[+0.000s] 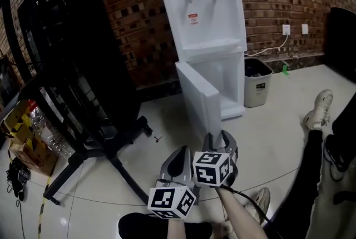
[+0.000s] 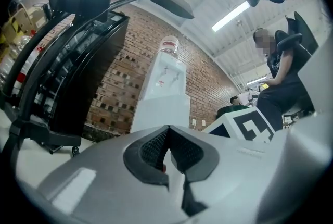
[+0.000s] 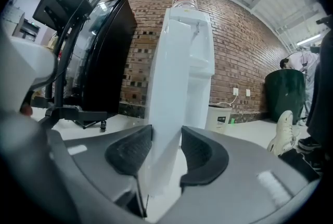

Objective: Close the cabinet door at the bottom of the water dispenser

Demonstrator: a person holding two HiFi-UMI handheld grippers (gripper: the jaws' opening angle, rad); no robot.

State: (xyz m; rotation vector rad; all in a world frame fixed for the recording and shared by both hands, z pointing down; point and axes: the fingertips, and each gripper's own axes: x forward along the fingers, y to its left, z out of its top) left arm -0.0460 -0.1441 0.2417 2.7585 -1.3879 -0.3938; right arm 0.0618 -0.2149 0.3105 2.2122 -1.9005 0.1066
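The white water dispenser (image 1: 206,15) stands against the brick wall. Its bottom cabinet door (image 1: 200,101) is swung open toward me, edge on. My right gripper (image 1: 221,137) is at the door's free edge. In the right gripper view the door's edge (image 3: 165,108) fills the gap between the two pads of the right gripper (image 3: 166,137), which is shut on it. My left gripper (image 1: 181,155) hovers just left of and behind the right one, off the door. In the left gripper view the left gripper (image 2: 167,134) is shut with nothing in it, and the dispenser (image 2: 164,87) lies ahead.
A big black office chair (image 1: 83,93) with a star base stands left of the dispenser. A grey waste bin (image 1: 257,82) sits right of it. A seated person's leg and shoe (image 1: 318,113) reach in from the right. Bottles and yellow boxes (image 1: 30,132) lie at the far left.
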